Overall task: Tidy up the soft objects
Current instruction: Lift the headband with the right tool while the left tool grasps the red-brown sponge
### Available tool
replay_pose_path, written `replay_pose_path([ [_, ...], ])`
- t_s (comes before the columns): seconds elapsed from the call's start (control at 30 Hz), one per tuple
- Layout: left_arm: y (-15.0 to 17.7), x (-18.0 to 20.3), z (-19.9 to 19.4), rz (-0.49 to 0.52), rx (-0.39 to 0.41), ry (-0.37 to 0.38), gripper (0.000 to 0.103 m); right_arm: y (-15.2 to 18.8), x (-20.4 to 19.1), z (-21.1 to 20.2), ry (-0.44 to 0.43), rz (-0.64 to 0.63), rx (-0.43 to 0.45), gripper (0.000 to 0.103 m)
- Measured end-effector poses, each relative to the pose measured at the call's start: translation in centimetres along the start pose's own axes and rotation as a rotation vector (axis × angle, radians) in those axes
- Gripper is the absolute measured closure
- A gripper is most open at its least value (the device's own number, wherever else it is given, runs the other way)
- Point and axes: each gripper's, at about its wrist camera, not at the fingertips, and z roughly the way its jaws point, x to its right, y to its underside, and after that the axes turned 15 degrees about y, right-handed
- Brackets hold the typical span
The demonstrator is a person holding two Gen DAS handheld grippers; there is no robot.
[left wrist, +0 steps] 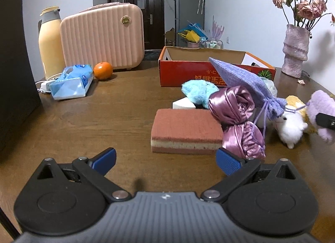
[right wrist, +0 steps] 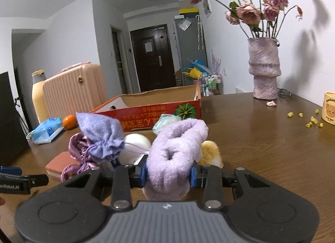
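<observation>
Gripping a fluffy lilac plush roll [right wrist: 178,150], my right gripper [right wrist: 168,176] has its blue pads pressed into both sides of the pile, jaws narrowed on it just above the wooden table [right wrist: 261,148]. My left gripper [left wrist: 166,162] stands with its jaws wide apart and nothing between them, its ribbed blue pads [left wrist: 228,162] near a layered pink sponge block [left wrist: 186,130]. Beside the sponge lies a crumpled, glossy mauve satin bundle [left wrist: 236,117], and over it leans a knitted lavender drawstring pouch [left wrist: 242,81], pointed like a cone. Behind them sits a shaggy turquoise plush [left wrist: 199,91] on a smooth white block [left wrist: 182,103]; to the right, a furry white and yellow toy animal [left wrist: 291,123]. An open red cardboard box [left wrist: 188,71] stands just behind the pile. Farther left rest a glossy tissue pack [left wrist: 71,82], an orange [left wrist: 103,70] and a ribbed pink case [left wrist: 102,39].
</observation>
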Motion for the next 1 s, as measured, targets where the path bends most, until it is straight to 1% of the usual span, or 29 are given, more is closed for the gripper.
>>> replay_pose_path([
  [0.3,-2.6,-0.1,2.6,0.027,-0.033,0.007,0.0,-0.3,1.9,0.4,0.045,0.047,0.003,0.067],
  [0.57,-3.8,0.1,5.5,0.014,-0.086,0.054,0.0,-0.3,2.6,1.1,0.067,0.069,-0.016,0.067],
  [0.73,-4.2,0.1,7.1,0.005,-0.12,0.067,0.0,-0.2,2.5,1.3,0.07,0.072,-0.029,0.066],
  [1.0,-3.9,0.3,8.7,0.008,-0.149,0.075,0.0,0.0,2.1,1.6,0.072,0.061,-0.049,0.066],
])
